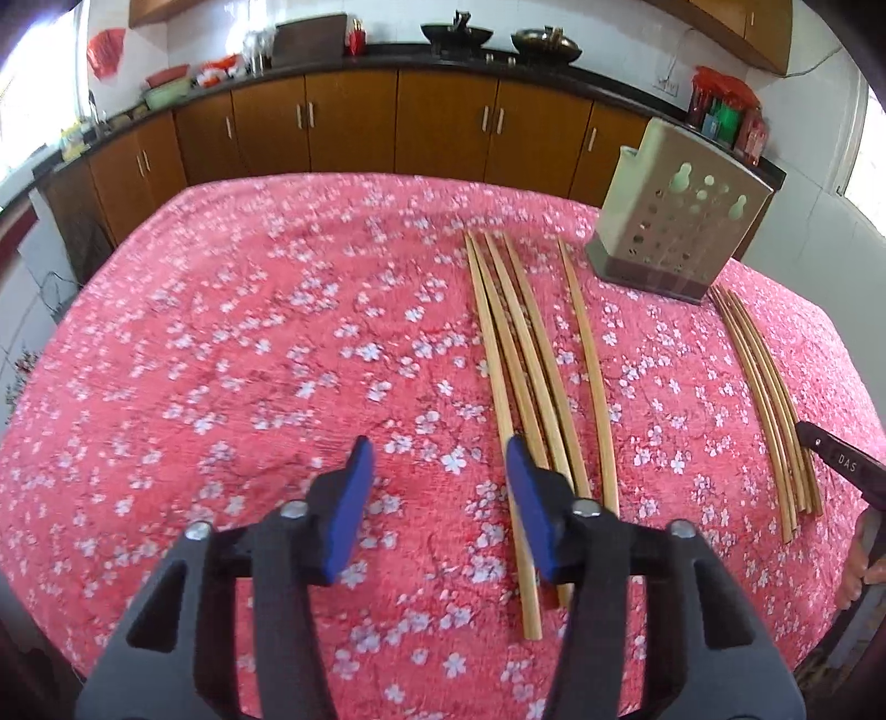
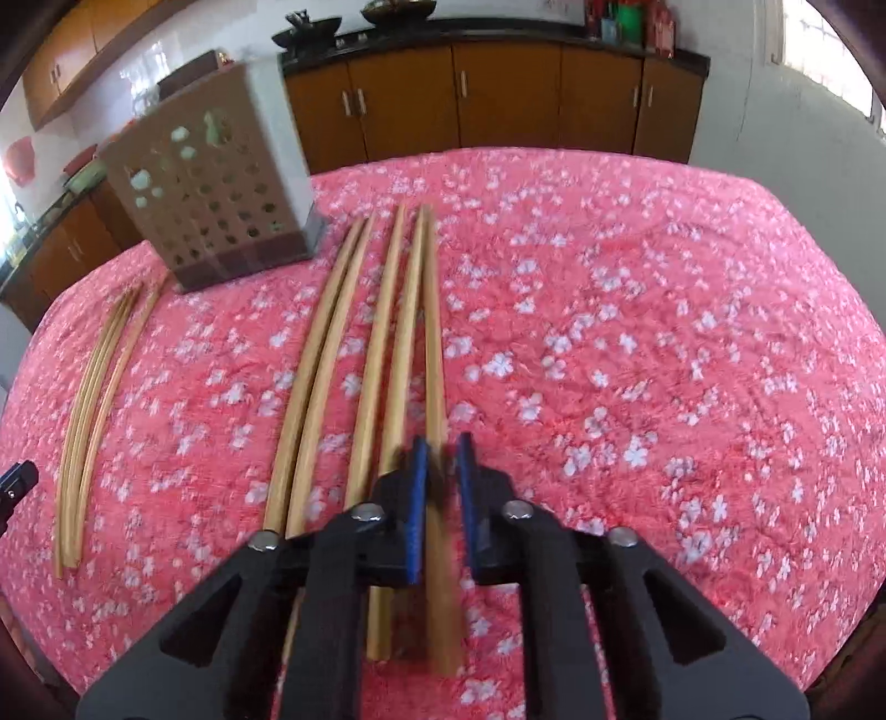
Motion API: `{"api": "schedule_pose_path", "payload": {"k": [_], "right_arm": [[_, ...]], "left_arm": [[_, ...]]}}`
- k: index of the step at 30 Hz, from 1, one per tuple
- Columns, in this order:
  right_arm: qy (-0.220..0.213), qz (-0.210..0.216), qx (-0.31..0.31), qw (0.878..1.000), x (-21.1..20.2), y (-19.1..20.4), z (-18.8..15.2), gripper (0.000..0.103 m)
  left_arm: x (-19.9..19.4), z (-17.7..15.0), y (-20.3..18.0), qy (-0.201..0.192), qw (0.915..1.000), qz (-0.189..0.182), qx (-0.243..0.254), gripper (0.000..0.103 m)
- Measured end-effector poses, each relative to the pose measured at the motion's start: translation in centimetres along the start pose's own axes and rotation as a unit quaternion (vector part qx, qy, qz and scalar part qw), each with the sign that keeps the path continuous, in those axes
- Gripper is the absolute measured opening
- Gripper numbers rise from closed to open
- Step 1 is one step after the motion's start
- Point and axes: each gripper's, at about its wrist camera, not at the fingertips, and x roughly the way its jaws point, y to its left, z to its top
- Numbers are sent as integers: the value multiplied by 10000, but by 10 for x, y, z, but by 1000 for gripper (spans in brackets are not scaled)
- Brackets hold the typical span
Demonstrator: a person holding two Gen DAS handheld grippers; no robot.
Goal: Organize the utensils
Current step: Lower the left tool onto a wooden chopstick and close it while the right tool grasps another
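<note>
Left claw [image 1: 440, 487] hangs over the pink flowered cloth [image 1: 249, 360] with its blue pads well apart and nothing between them; its right pad [image 1: 529, 515] sits over the near ends of the left chopsticks [image 1: 526, 376], and whether it touches them cannot be told. That set of five bamboo sticks runs from 6 toward 12 o'clock in the left wrist view, four close together and one a little apart on the 3 o'clock side.

Right claw [image 2: 442, 487] is nearly closed, its pads pressed on one chopstick [image 2: 434, 332], the outermost on the 3 o'clock side of the right chopsticks [image 2: 354, 343]. The gripped stick is blurred near the pads. The other four lie flat beside it toward 9 o'clock.

A perforated metal holder [image 1: 678, 216] stands upright on the worktop between the two sets, at about 1 o'clock in the left view and 11 o'clock in the right view [image 2: 216, 188]. No sticks show inside it.

Brown cabinets [image 1: 387, 122] run along the far wall under a dark counter with woks [image 1: 457, 33].
</note>
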Motion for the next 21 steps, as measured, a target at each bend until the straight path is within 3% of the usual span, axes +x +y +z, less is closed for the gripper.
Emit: {"api": "schedule_pose_path", "payload": {"k": [3,8,15,21], "right_arm": [[-69,-228,3,9997,2,-5,4,8],[-149,-279,-30,9995,4,-7,5,8],[-201,-277,-33,9994,4,-8,5,8],[-271,-302,-150,9991,0,-4,0,8]], "left_arm": [[9,4,-2,121,9998,-152,-52,31],[19,9,-7,276,9988,-401,-54,20],[26,11,-17,382,9980,-488,92,13],[39,21,-22,362,9985,-222,333,9]]}}
